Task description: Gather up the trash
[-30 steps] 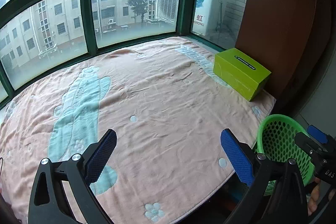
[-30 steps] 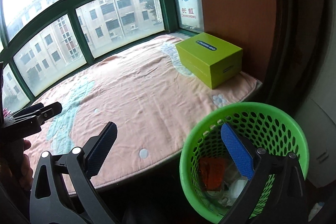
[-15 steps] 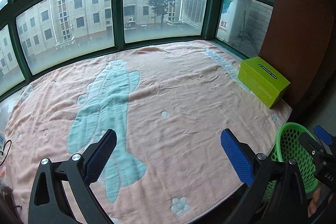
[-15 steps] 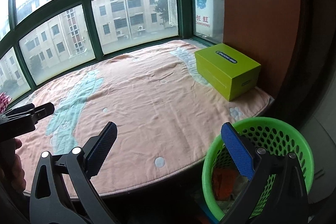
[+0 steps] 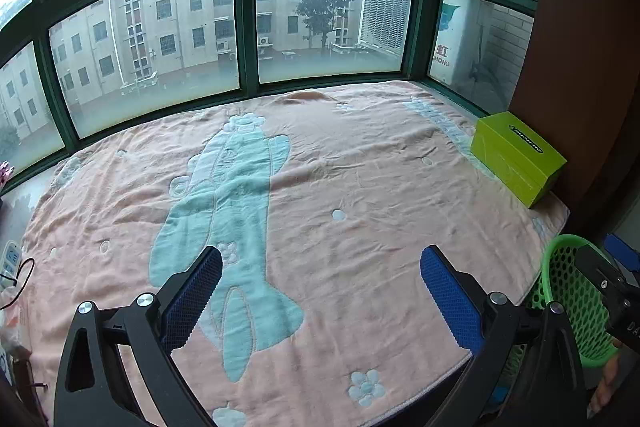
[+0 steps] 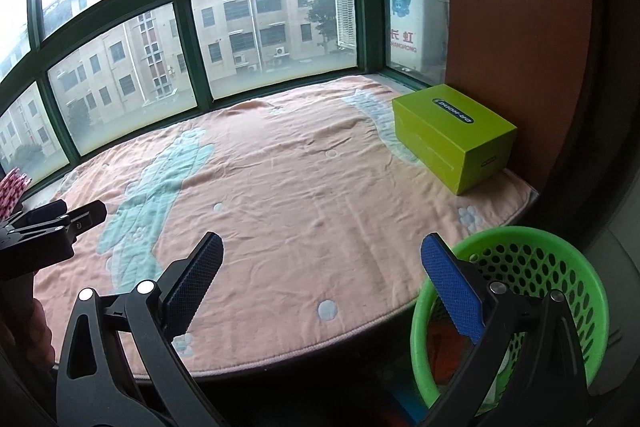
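Blanket (image 5: pixel 360 187), pink with a pale blue figure and small white dots, covers the wide sill below the green-framed windows (image 5: pixel 248 27). Left gripper (image 5: pixel 320 283) is held over the near part of this blanket with its jaws spread wide and nothing between the blue pads (image 5: pixel 448 291). Right gripper (image 6: pixel 320 267) is likewise spread wide and empty, positioned at the front edge of the blanket; its right pad overlaps the rim of the green basket (image 6: pixel 560 251) in the right wrist view. Green basket stands below and just beside the right front corner of the sill. Inside it, something orange (image 6: pixel 444 351) shows low against the wall; the remaining contents are too dark and too hidden to identify. Green box (image 6: pixel 452 135), lid on, lies on the blanket at the far right, just beside the brown wall panel (image 6: pixel 512 27) and well apart from both grippers. Left gripper also appears at the left edge of the right wrist view, with part of a hand (image 6: pixel 24 331) below it.
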The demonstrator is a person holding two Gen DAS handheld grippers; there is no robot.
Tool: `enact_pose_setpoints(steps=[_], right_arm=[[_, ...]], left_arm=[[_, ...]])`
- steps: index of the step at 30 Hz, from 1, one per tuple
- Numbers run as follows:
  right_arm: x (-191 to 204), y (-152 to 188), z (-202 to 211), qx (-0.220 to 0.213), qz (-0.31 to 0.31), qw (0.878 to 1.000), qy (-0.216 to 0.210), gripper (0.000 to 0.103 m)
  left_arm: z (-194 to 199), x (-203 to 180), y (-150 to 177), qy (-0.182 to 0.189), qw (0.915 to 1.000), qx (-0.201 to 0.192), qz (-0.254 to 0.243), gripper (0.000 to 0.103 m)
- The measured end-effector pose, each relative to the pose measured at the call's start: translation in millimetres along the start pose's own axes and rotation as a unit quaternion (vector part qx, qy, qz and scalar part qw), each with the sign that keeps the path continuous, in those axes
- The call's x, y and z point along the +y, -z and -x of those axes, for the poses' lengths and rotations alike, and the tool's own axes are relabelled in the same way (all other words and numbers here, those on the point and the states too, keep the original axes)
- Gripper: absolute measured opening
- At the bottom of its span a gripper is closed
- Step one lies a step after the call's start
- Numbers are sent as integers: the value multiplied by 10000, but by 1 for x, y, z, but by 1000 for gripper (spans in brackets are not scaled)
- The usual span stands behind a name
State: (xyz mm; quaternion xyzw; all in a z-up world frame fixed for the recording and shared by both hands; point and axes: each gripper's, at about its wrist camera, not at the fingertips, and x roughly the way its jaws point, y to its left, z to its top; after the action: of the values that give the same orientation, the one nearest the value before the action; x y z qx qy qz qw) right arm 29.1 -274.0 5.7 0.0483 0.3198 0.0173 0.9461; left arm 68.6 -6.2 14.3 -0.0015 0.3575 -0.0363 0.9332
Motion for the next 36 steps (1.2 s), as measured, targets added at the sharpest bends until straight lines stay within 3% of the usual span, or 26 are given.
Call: enact_pose_setpoints(steps=[36], right_arm=[[2, 0, 6, 1, 22, 10000, -86, 98]], left_arm=[[12, 4, 6, -185, 9998, -17, -24, 96]])
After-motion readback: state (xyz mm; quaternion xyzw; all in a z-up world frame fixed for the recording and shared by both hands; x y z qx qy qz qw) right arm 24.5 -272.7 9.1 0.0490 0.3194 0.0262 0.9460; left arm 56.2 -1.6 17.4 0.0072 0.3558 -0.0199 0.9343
